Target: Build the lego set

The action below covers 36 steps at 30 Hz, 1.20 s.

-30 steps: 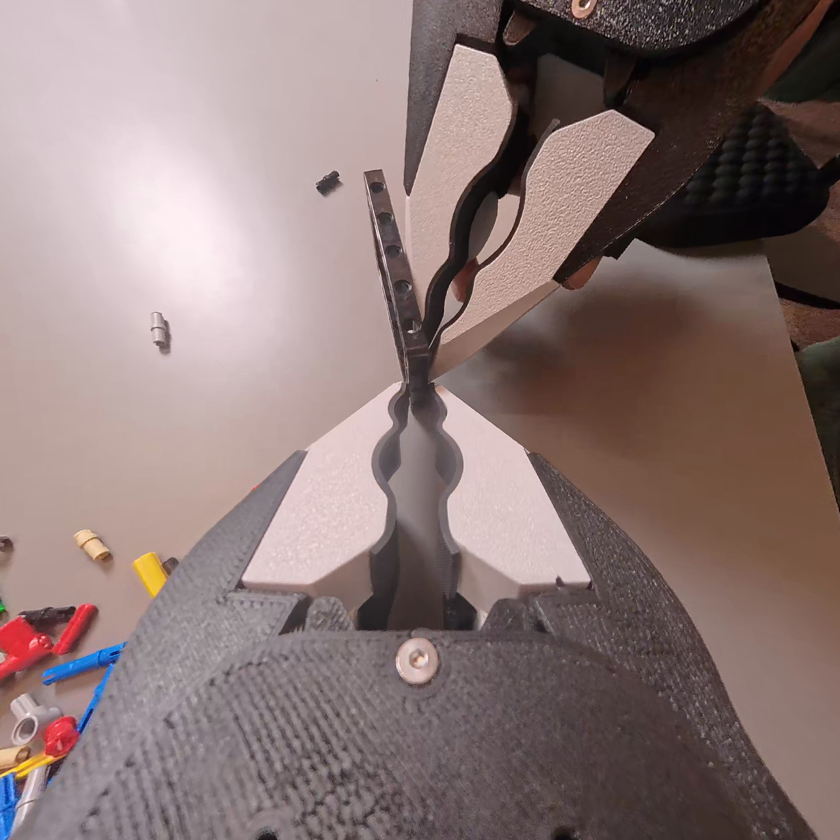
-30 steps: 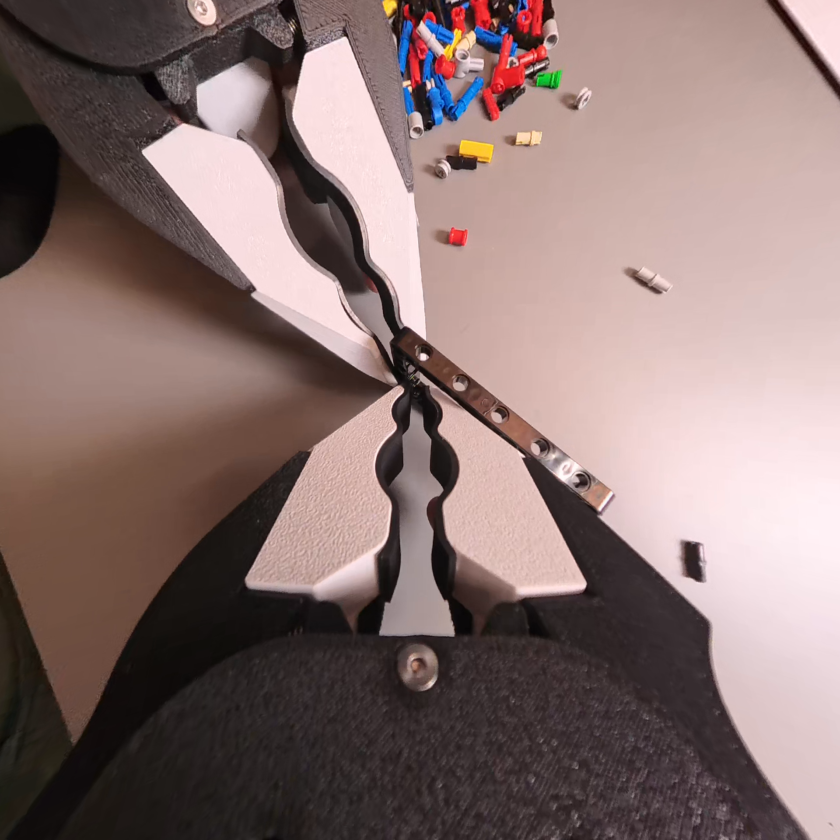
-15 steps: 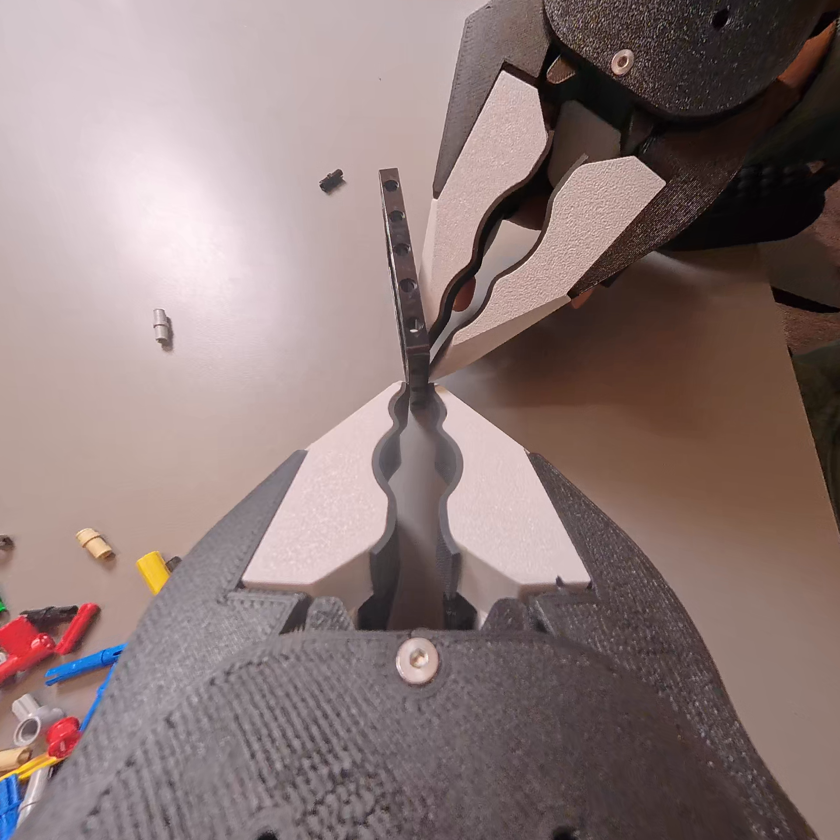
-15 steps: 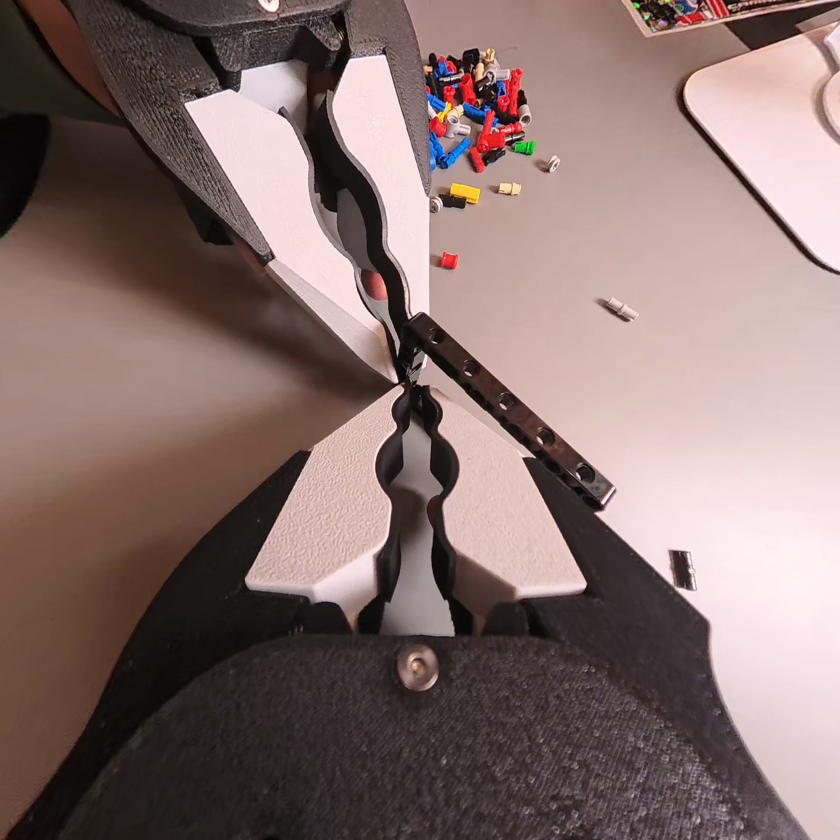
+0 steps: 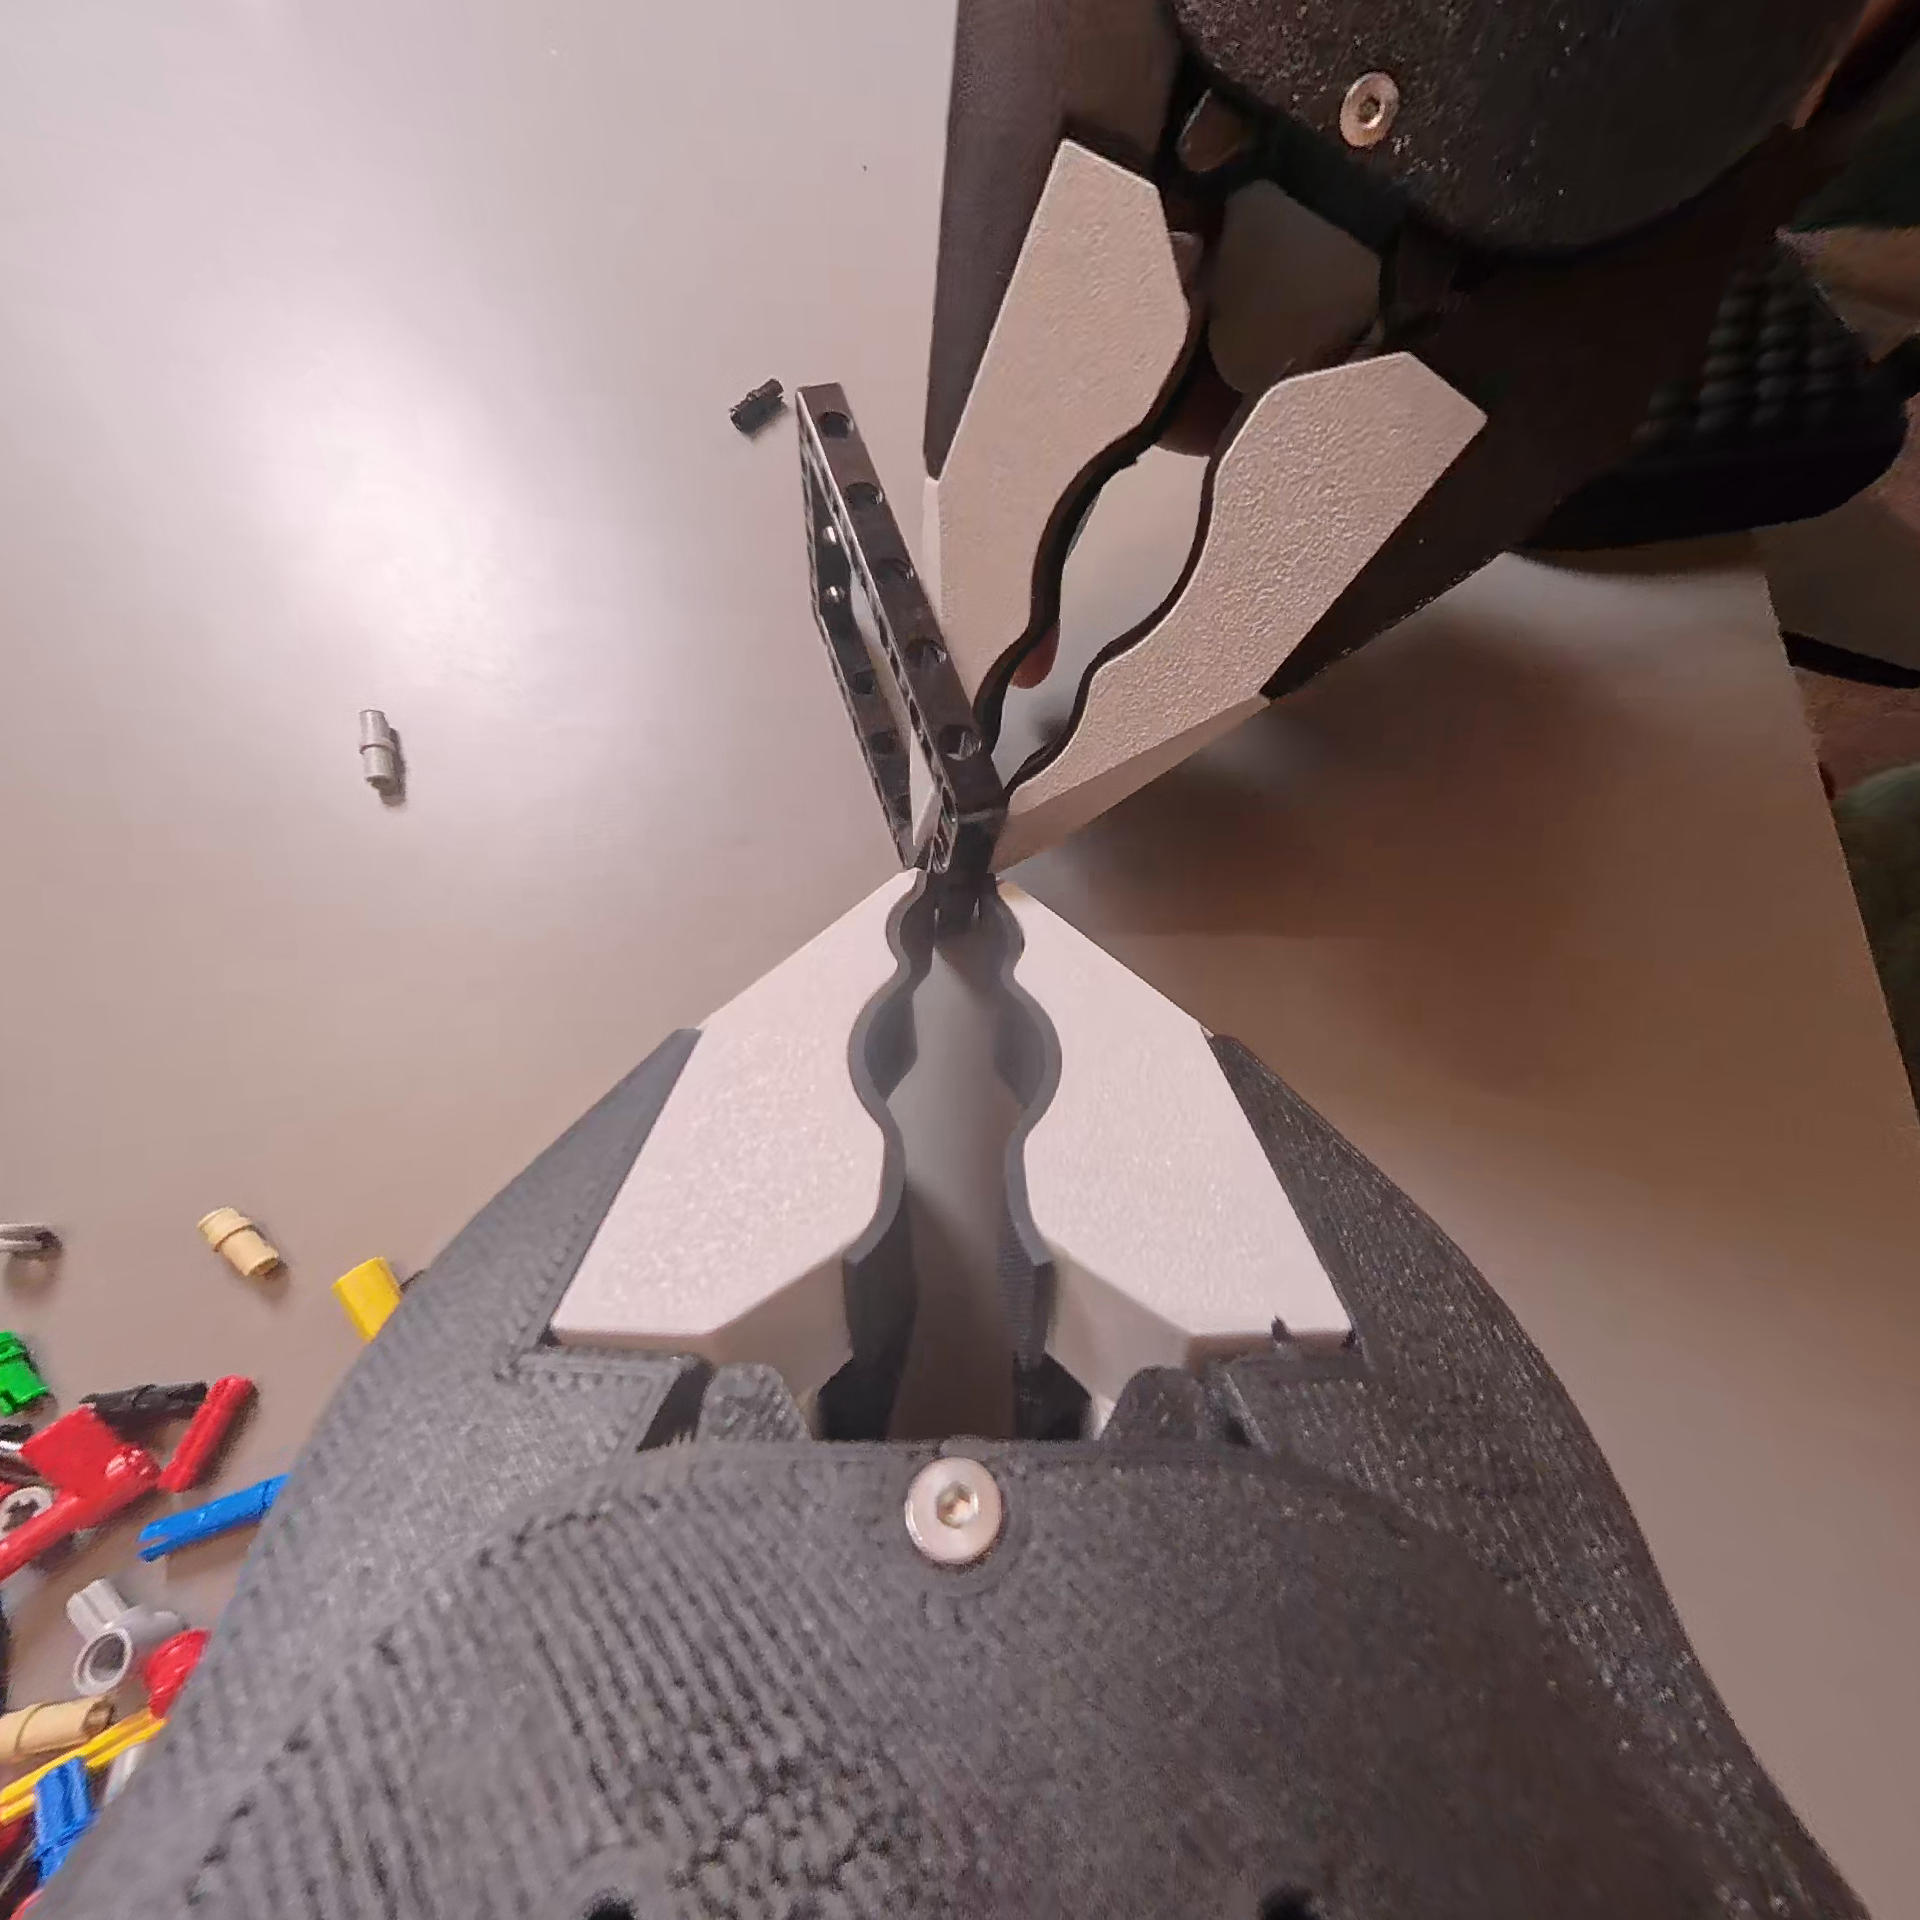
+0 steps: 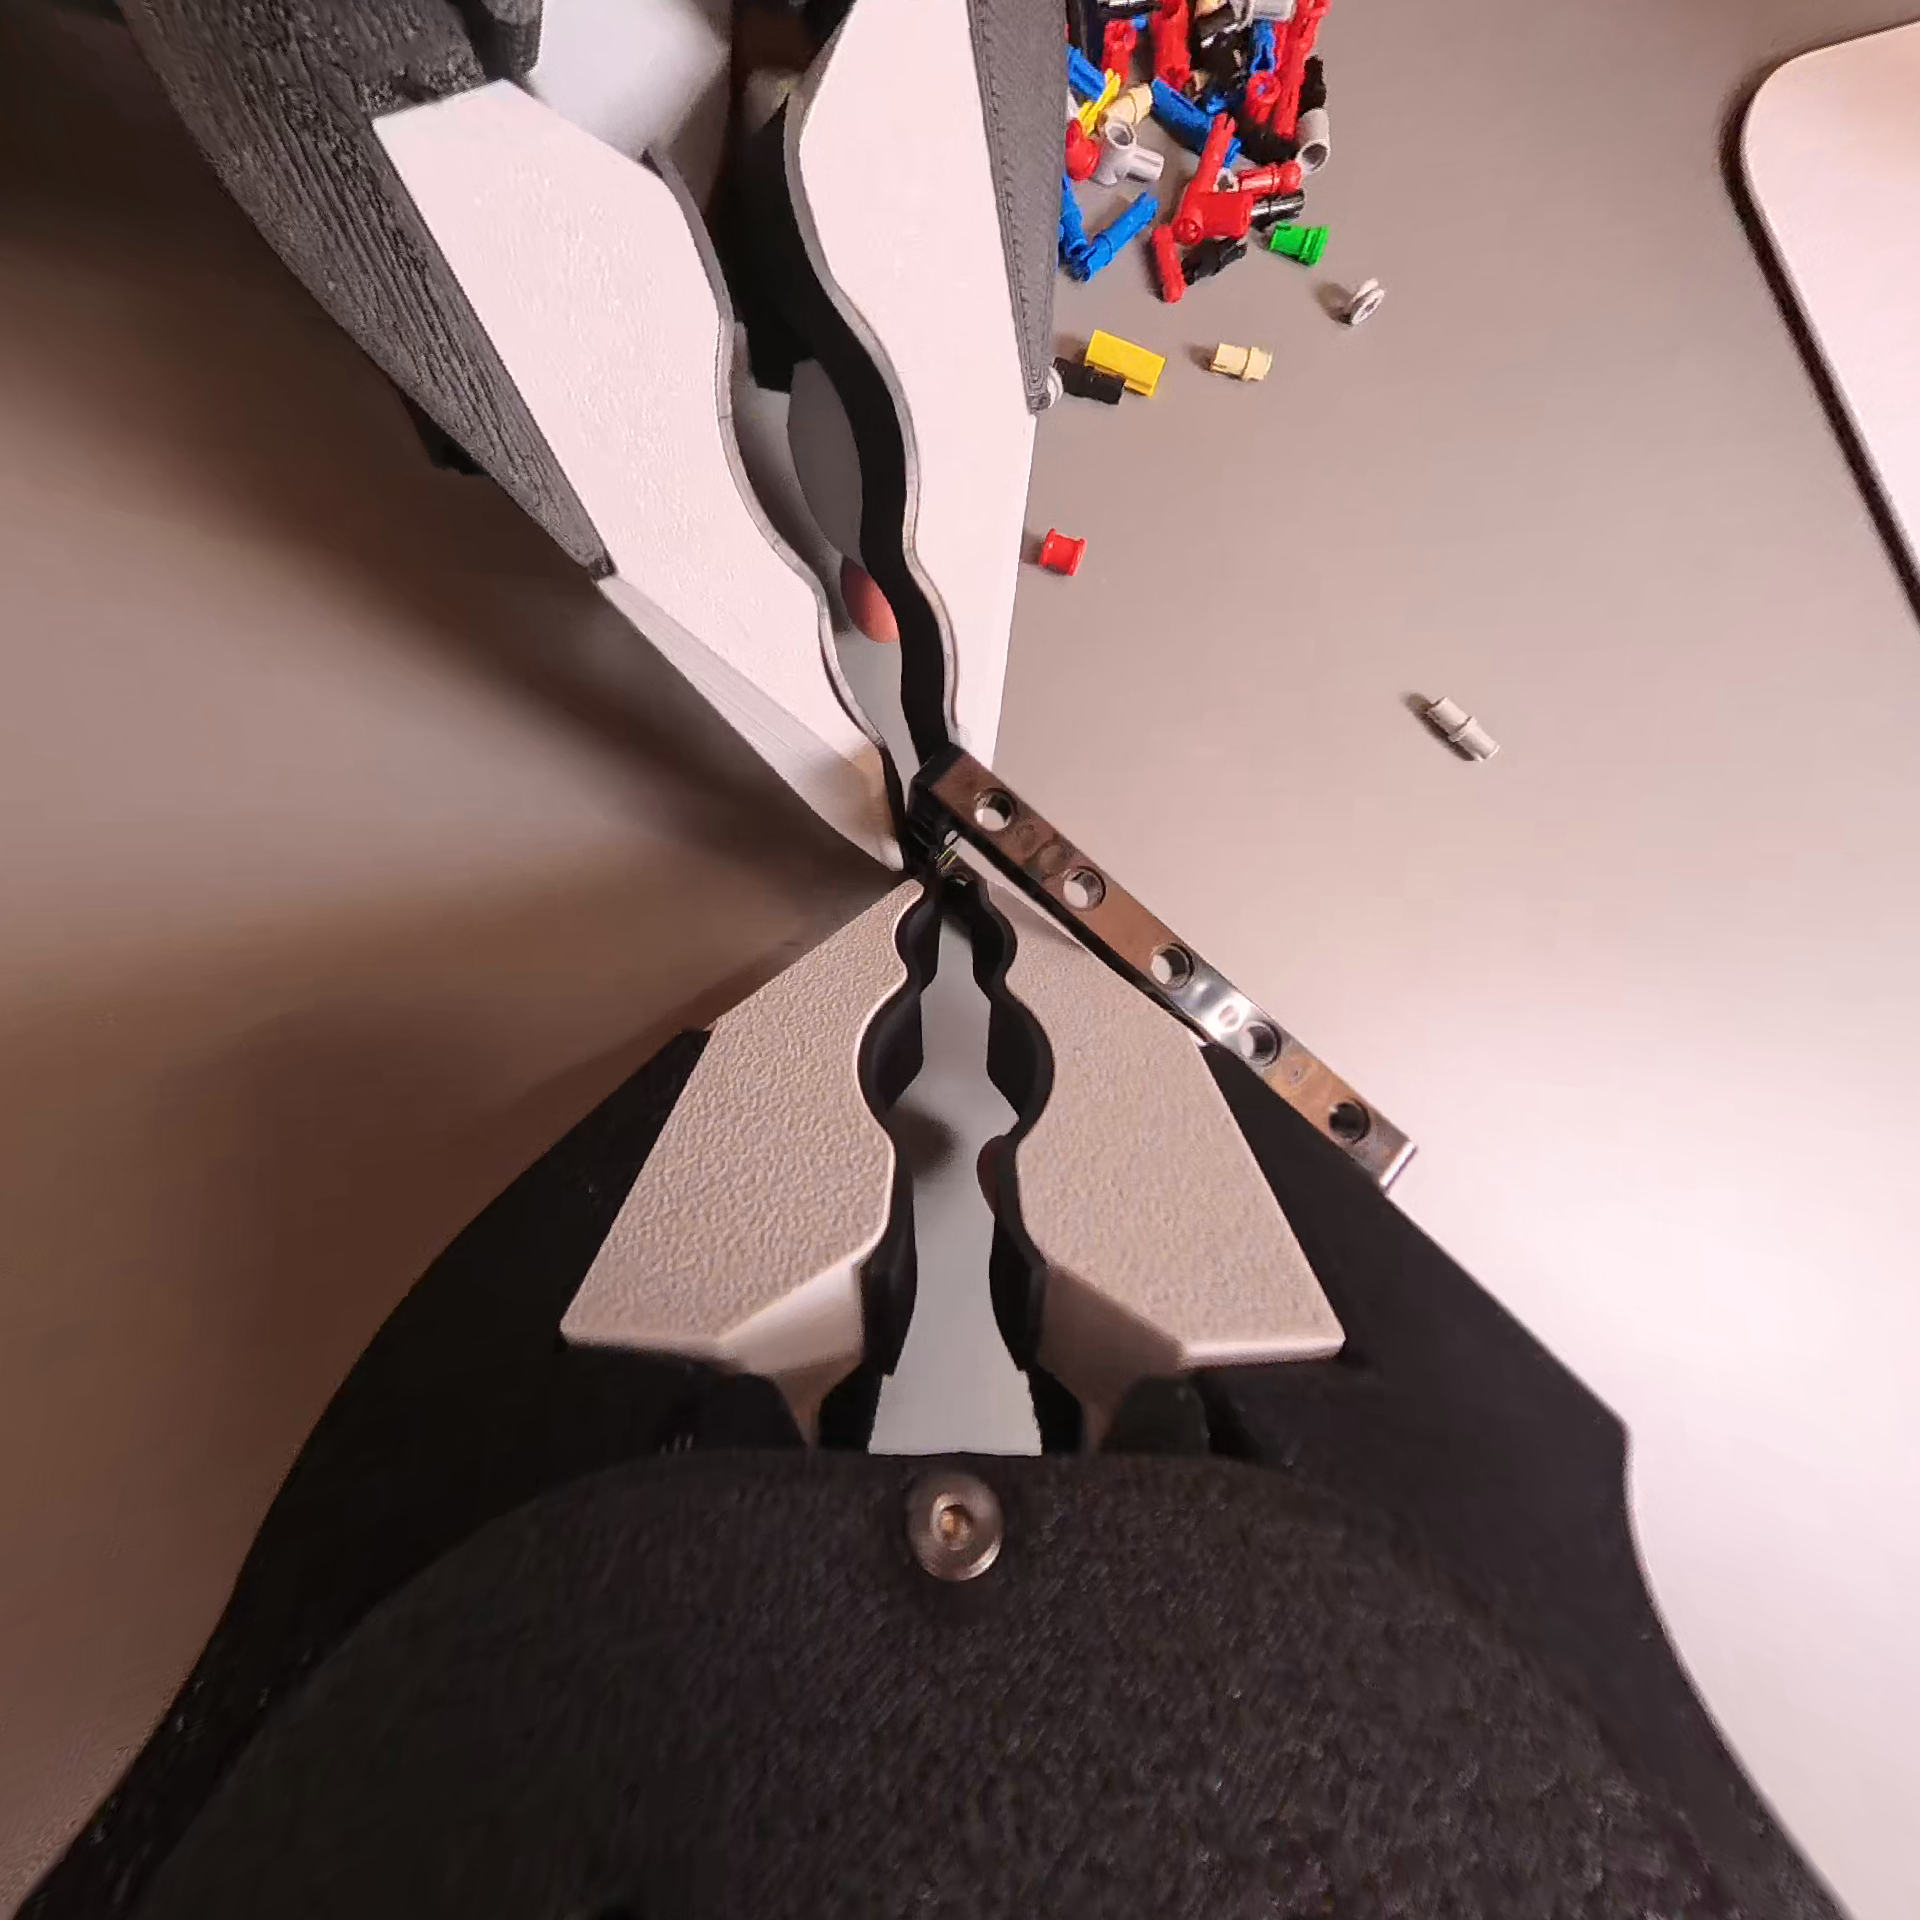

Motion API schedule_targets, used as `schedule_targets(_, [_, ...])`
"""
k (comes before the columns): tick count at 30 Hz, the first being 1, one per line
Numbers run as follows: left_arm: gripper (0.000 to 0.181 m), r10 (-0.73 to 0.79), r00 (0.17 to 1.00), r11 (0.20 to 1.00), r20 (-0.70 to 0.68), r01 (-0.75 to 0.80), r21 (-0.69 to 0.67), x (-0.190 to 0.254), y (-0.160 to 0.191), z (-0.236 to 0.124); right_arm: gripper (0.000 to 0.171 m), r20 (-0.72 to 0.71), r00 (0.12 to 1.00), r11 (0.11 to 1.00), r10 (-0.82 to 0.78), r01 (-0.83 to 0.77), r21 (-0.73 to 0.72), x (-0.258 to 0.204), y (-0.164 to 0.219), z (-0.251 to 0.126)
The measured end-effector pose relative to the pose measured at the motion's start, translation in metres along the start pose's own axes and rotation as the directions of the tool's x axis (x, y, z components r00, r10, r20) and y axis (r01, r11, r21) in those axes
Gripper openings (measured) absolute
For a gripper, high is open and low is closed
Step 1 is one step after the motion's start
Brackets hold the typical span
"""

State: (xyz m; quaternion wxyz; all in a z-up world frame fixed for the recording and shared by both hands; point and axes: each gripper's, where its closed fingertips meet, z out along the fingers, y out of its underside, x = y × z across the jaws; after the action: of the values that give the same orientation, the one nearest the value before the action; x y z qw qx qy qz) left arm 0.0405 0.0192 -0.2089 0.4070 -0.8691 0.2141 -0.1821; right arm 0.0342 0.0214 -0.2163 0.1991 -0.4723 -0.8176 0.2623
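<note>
The left gripper (image 5: 961,894), a black textured printed body with two pale grey wavy-edged fingers (image 5: 748,1122), has its jaws drawn nearly together, the tips pinching a small dark part at the very front while a narrow wavy gap stays between the fingers farther back. The right gripper (image 6: 951,896), of the same black and grey build, is likewise drawn in at its tips, its fingers (image 6: 769,1132) parted only by a slim wavy slot. The two grippers meet tip to tip at an angle, each reaching in from above in the other's view. A bit of fingertip skin shows behind each gripper's slot.
</note>
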Motion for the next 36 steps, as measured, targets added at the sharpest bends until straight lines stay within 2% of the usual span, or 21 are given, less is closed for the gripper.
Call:
schedule_targets(9, [0.006,-0.012,1.0,1.0,-0.008,0.012,0.007,-0.002,0.001,-0.002,0.003,0.011,0.987,0.984,-0.158,0.158,-0.076,0.001,-0.001,0.003])
schedule_targets(24, [0.006,-0.016,1.0,1.0,-0.006,0.016,0.005,-0.003,0.001,-0.003,0.017,-0.054,0.96,0.959,-0.275,0.278,0.053,0.0,-0.002,-0.006])
schedule_targets(26, [0.006,-0.018,1.0,1.0,-0.008,0.018,0.004,-0.003,0.001,-0.003,0.017,-0.116,0.93,0.932,-0.35,0.358,0.062,0.0,-0.004,-0.011])
schedule_targets(31, [0.006,-0.031,0.999,1.0,-0.019,0.031,-0.001,-0.003,0.001,-0.002,0.02,-0.244,0.776,0.798,-0.582,0.602,0.012,-0.01,-0.005,-0.01])
schedule_targets(34, [0.006,-0.038,0.999,0.999,-0.023,0.038,-0.001,-0.003,0.0,-0.002,0.024,-0.281,0.727,0.762,-0.626,0.648,-0.019,-0.01,-0.004,-0.008])
schedule_targets(36, [0.006,-0.04,0.999,0.999,-0.023,0.04,-0.001,-0.003,0.0,-0.002,0.024,-0.272,0.736,0.768,-0.62,0.64,-0.019,-0.011,-0.002,-0.005])
